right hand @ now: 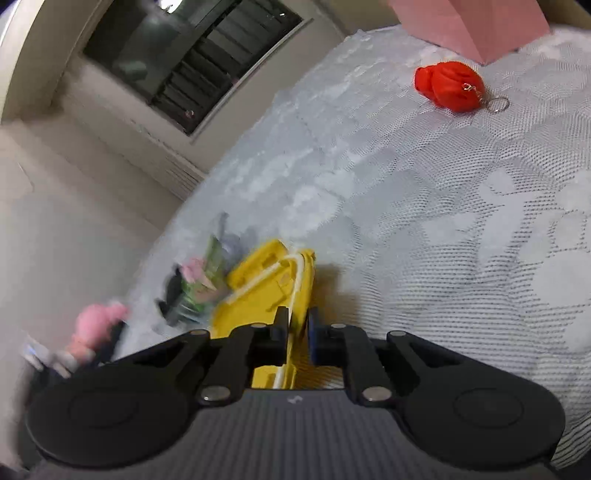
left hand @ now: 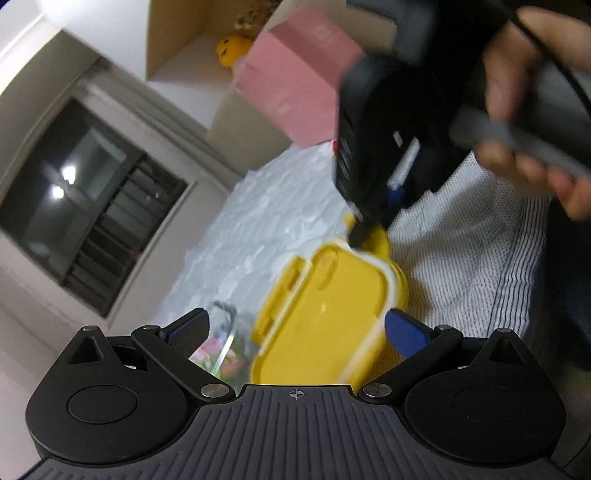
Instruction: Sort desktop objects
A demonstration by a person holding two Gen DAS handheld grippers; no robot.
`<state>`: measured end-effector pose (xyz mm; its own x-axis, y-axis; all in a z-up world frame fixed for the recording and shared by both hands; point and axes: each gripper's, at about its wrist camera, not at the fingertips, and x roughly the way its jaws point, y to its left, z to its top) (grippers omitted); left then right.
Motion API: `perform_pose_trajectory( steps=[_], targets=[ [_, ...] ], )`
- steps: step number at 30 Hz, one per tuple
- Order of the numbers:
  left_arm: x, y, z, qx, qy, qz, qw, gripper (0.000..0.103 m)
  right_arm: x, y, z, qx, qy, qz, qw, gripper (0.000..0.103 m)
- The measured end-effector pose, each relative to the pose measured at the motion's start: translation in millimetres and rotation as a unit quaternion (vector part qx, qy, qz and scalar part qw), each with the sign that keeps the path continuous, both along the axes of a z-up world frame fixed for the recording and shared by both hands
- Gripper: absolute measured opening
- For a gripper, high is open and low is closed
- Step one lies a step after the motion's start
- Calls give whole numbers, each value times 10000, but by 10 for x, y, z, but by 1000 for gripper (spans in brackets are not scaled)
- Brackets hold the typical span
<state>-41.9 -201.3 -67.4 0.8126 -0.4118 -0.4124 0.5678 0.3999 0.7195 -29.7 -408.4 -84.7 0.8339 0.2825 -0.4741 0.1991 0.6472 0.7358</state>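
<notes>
Two hand-held grippers on one yellow lid (left hand: 325,314): left hand-held gripper (left hand: 295,332) spread wide around it above the bench (right hand: 443,206), right hand-held gripper (right hand: 297,328) pinched narrow on its rim, floral glass box (right hand: 199,284) beside, red keychain (right hand: 448,86) well apart.

The pink box (right hand: 476,26) is cut off by the top edge of the right wrist view, so only its lower part shows. The clear container (left hand: 225,347) with flowers printed on it is blurred and half hidden behind the yellow lid (left hand: 321,314) and the left tool (left hand: 295,332). Near the table's left edge a pink thing (right hand: 96,328) is too blurred to name.
</notes>
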Motion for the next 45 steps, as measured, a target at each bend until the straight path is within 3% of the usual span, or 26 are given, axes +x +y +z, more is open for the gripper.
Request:
perform_pose_trajectory(
  steps=[7,10,13,16,21,30,32,33,34,38,41,43,45],
  targets=[
    [-55,124,-368,-346,317,729,9962,103,-116,113,71,305,137,22,9994,12],
    [-119,205,-406,-788,416,1007,9909,103,-170,201,57,313,228,65,9992,12],
    [-145,317,-331,-1301,786,1134,9818,103,-212,260,62,399,300,89,9987,13],
    [-128,386,-317,-1445,966,1140,9782,103,-267,339,120,457,278,152,9985,14],
    [-188,509,-239,-1483,555,1132,9809,103,-266,579,351,132,146,268,9994,15],
    [140,652,-19,-1874,821,1013,9736,103,-5,1018,806,-558,167,671,9960,17],
    [198,692,26,-1970,898,1030,9708,98,71,1098,907,-774,207,762,9939,20],
    [223,708,43,-1998,900,1069,9698,79,106,1126,952,-813,227,810,9931,20],
    [249,724,64,-2022,848,1168,9687,71,144,1152,995,-810,249,853,9927,21],
    [328,855,150,-2329,796,1407,9590,65,244,1336,1216,-1099,294,1067,9878,24],
    [386,1012,234,-2613,840,1595,9483,51,277,1526,1352,-1408,279,1211,9822,28],
    [441,1117,281,-2751,804,1747,9420,34,279,1651,1426,-1588,231,1306,9784,31],
    [516,1248,329,-2951,990,1767,9337,32,281,1777,1490,-1780,184,1367,9743,34]
  ],
)
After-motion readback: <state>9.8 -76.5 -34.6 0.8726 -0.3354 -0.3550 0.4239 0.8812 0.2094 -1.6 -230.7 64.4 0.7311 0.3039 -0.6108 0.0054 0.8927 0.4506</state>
